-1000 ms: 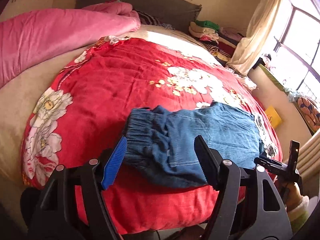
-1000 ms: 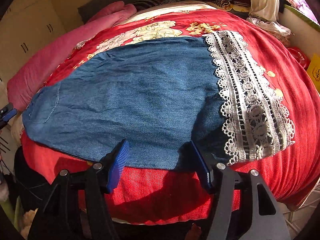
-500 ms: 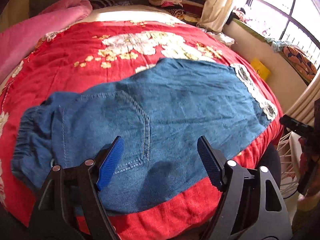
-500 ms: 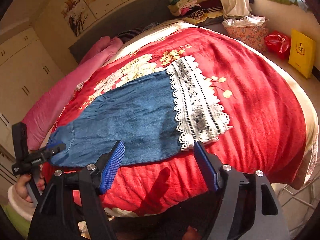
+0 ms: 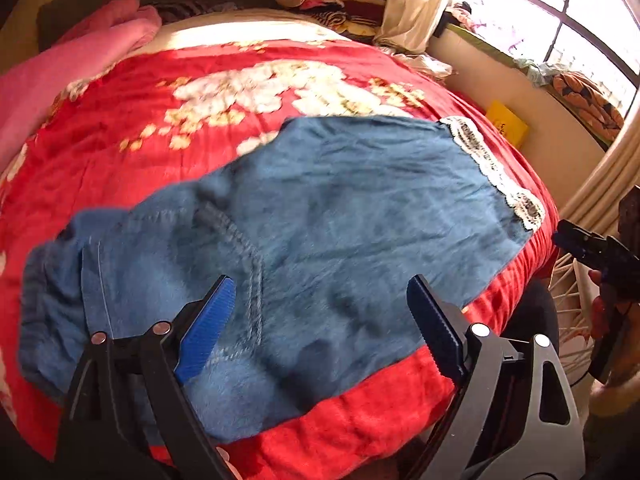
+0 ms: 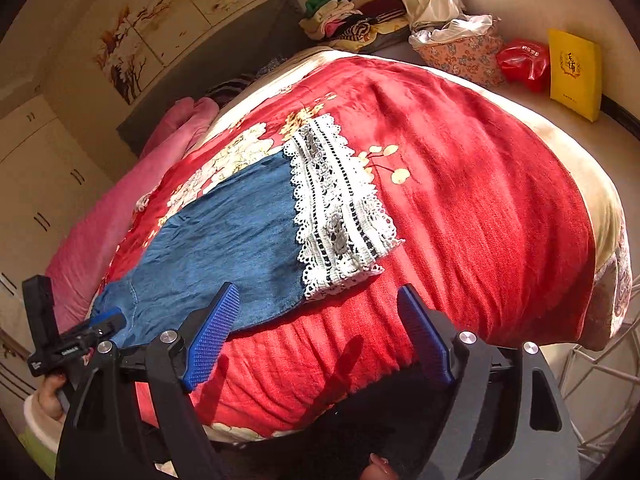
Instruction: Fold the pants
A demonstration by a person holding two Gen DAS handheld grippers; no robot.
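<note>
Your red floral quilted bed [image 6: 480, 208] carries the blue denim pants with a white lace hem [image 6: 240, 240], lying flat along its near edge, waist toward your left and lace cuff [image 6: 340, 208] toward your right. They look already halved leg over leg, so I judge you are between folds. Your left claw [image 5: 320, 320] hovers over the seat seam, fingers apart, holding nothing. Your right claw [image 6: 320, 332] hangs just short of the lace, also spread and empty. Next, pinch the cuff end and carry it toward the waist.
</note>
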